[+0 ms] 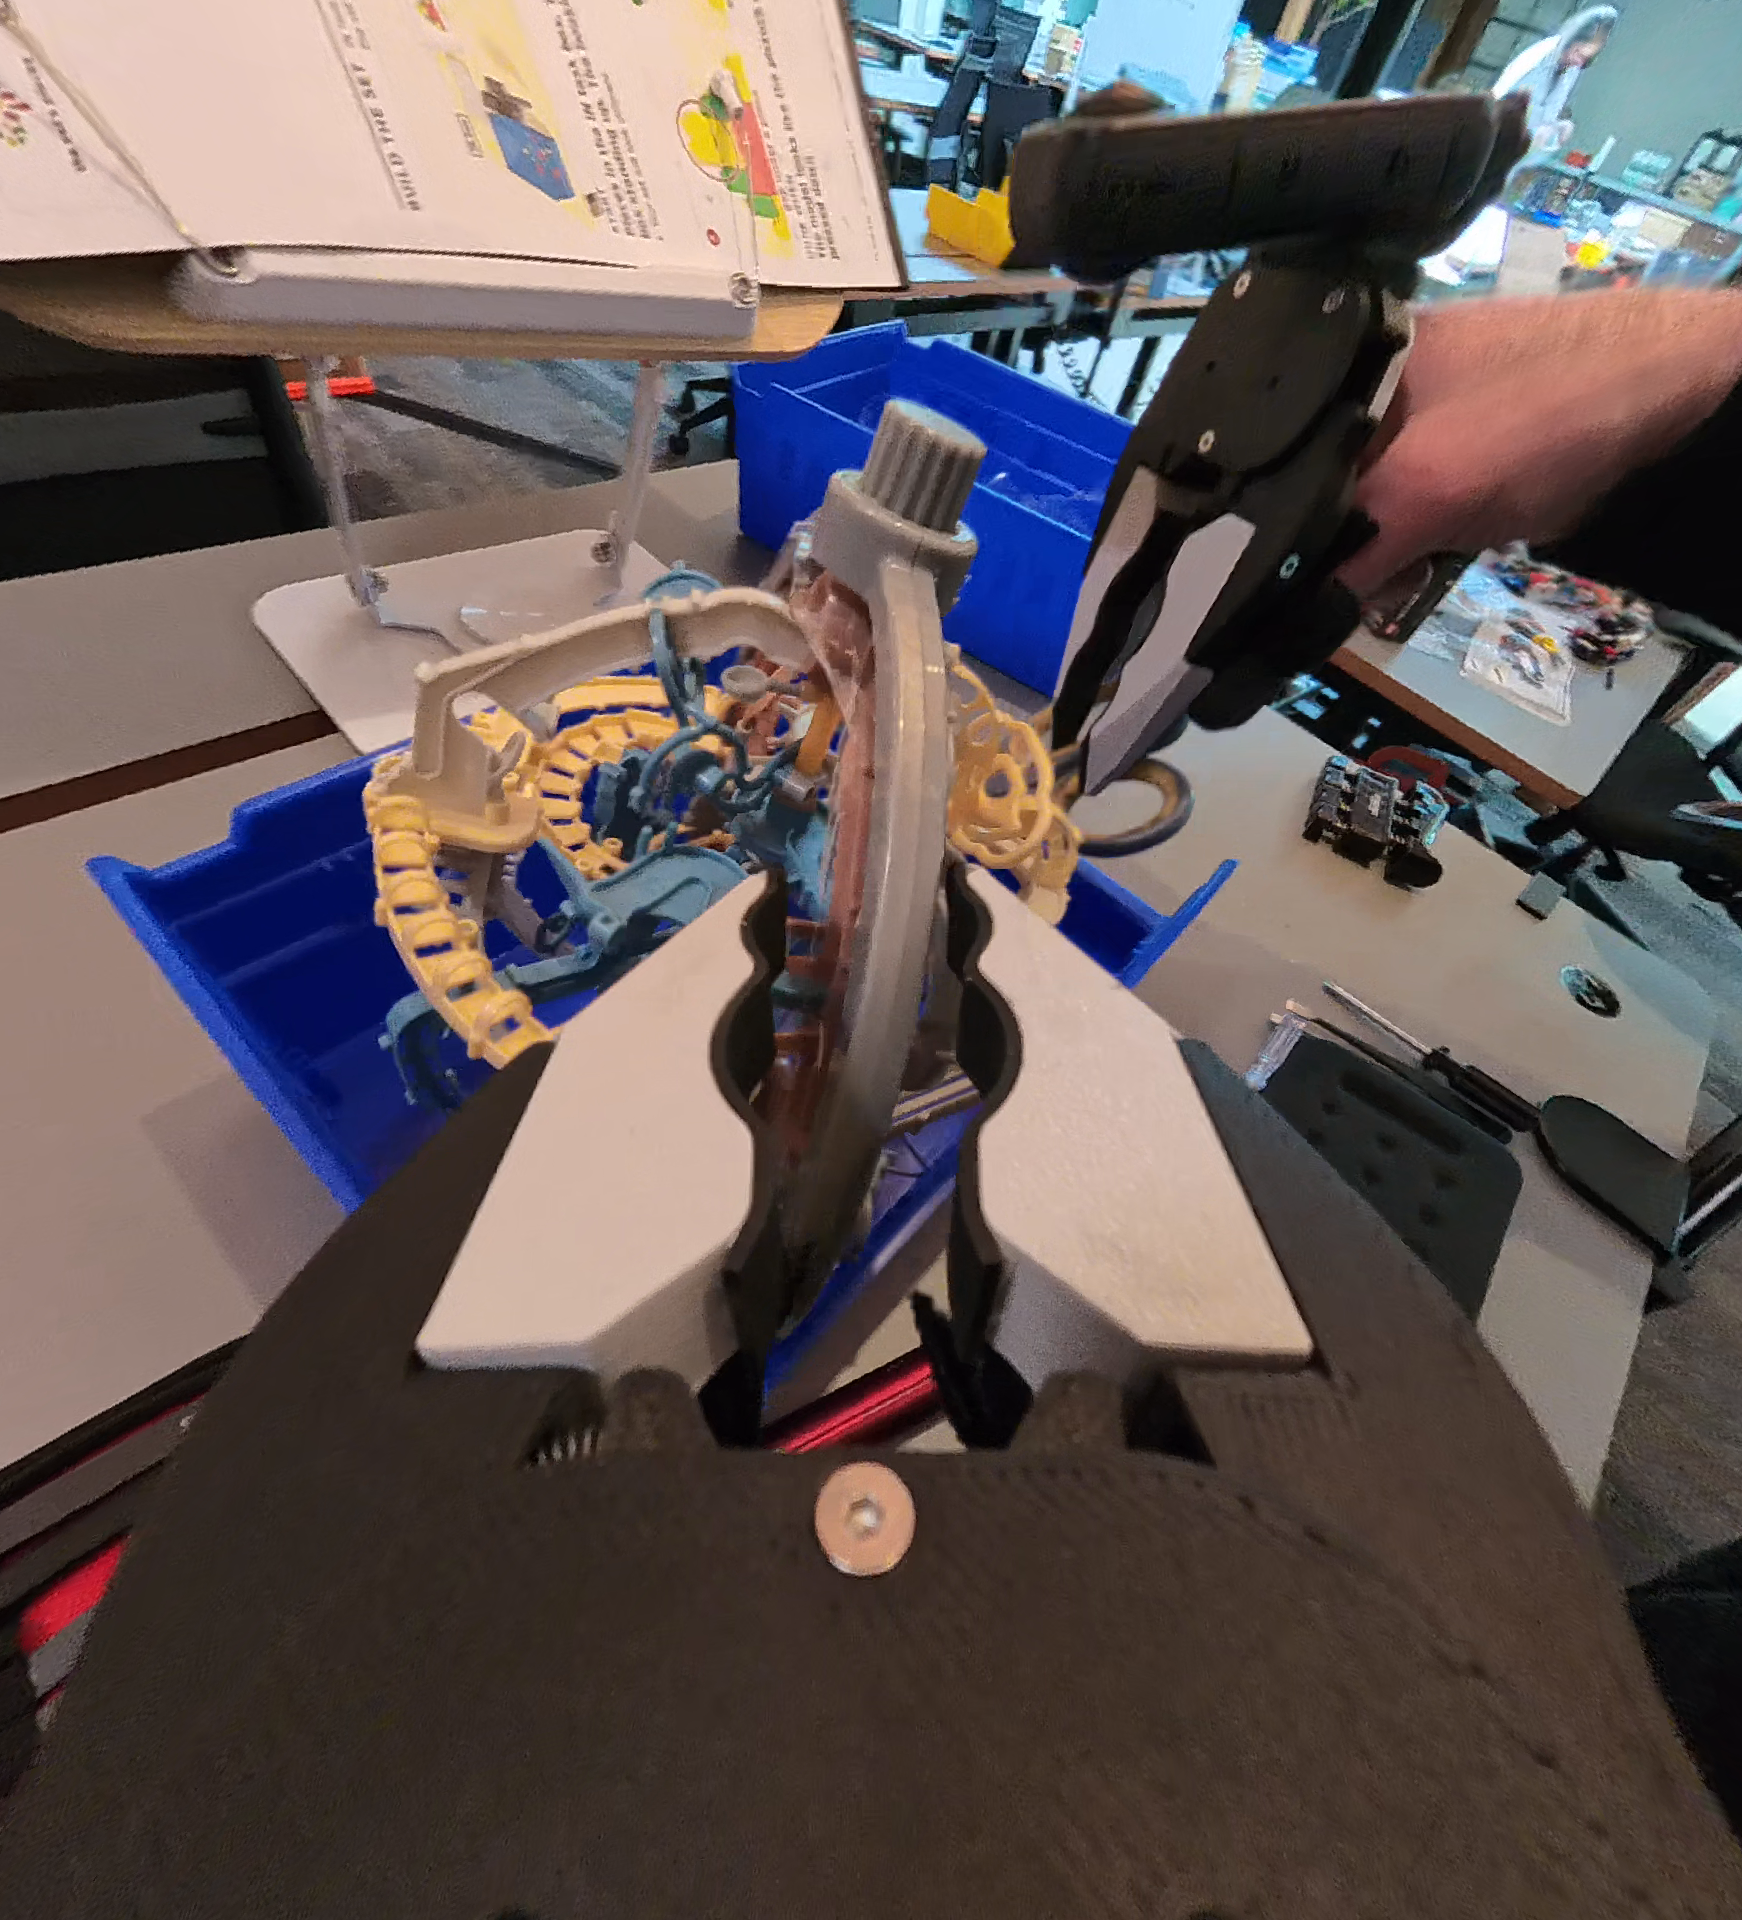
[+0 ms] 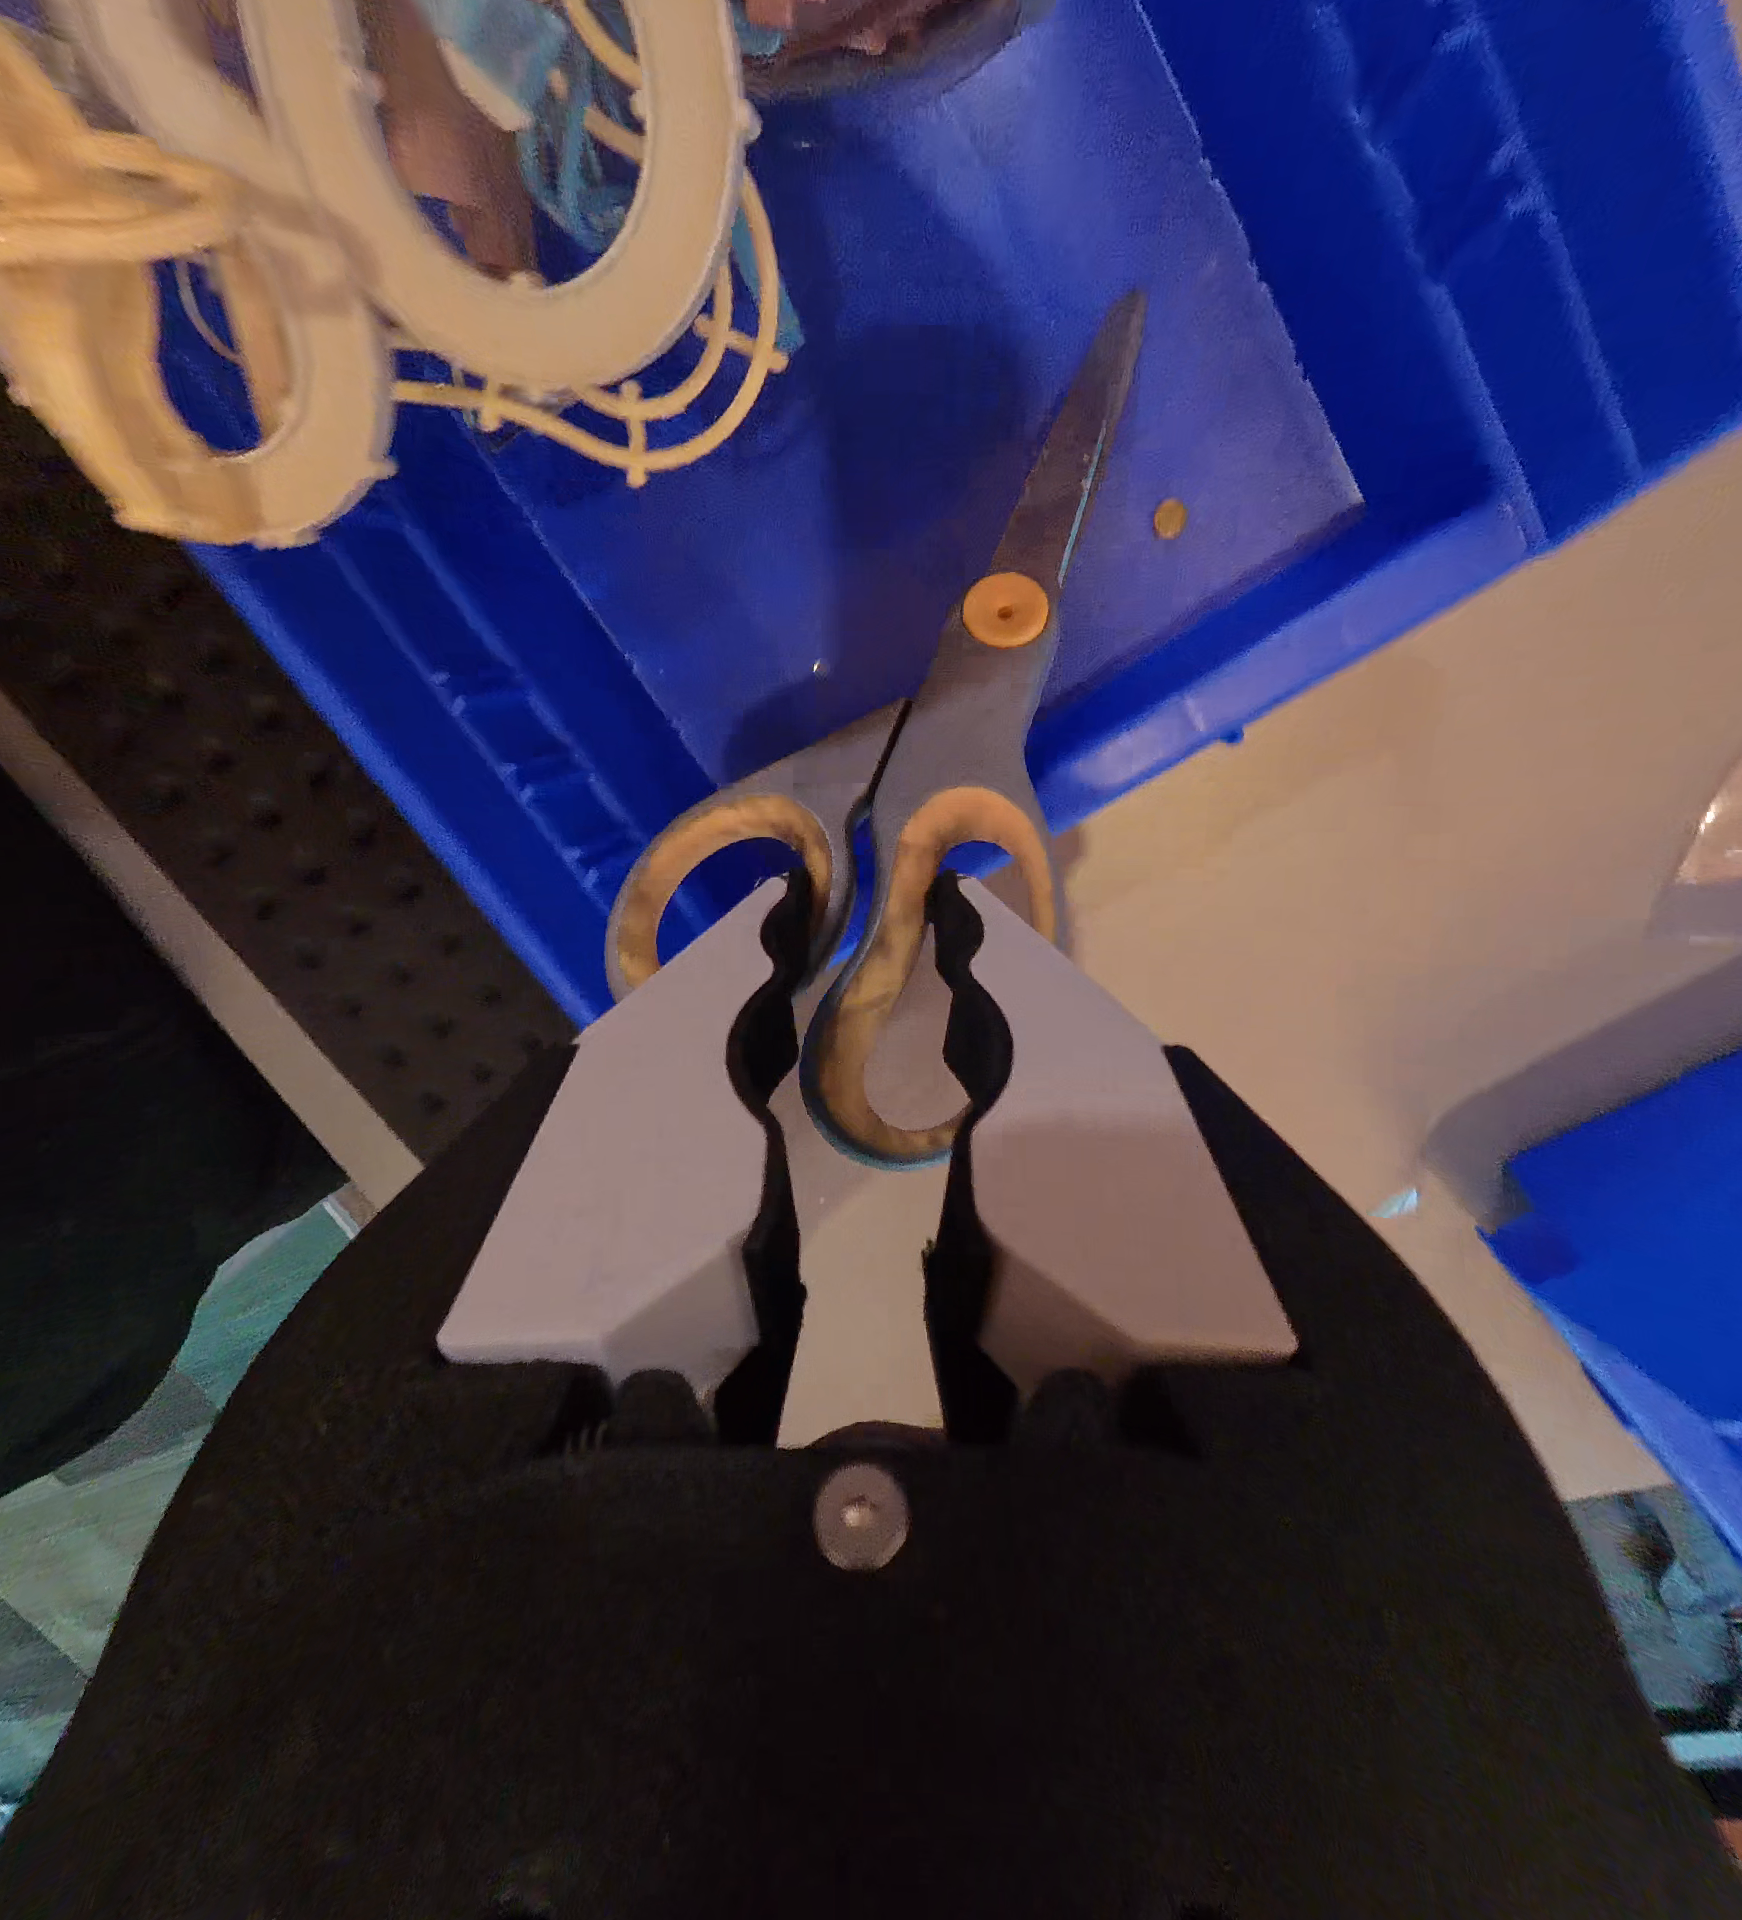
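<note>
My left gripper is shut on the grey curved ring of a plastic model made of yellow, blue-grey and brown parts. It holds the model over a blue bin. My right gripper is shut on the handles of grey scissors. Their blades lie in the blue bin and their handles stick out over its edge. Cream lattice parts of the model hang at the upper left. In the left wrist view the right gripper points down beside the model, held by a hand.
An instruction sheet on a stand hangs over the table at the back. A second blue bin stands behind the model. To the right lie a black block, a screwdriver and a black perforated pad.
</note>
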Demonstrator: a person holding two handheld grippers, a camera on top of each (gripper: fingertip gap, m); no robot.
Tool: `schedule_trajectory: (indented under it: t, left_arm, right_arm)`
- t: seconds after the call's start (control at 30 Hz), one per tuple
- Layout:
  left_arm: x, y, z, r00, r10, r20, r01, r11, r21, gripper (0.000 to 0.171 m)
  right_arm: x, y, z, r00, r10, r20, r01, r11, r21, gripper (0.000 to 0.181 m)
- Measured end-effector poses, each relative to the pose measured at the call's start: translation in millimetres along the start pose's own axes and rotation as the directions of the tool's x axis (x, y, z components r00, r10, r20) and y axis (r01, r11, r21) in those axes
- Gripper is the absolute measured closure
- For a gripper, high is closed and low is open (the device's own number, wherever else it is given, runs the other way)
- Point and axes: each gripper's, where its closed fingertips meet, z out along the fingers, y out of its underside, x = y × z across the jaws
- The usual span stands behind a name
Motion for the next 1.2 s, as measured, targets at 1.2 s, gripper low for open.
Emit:
schedule_trajectory:
  t: [1.2]
  left_arm:
    - [210.0,111.0,72.8,0.739,0.448,-0.504,-0.62,0.744,-0.248,0.124]
  right_arm:
    - [-50.7,169.0,-2.7,0.931,0.361,-0.048,-0.29,0.815,0.502,0.151]
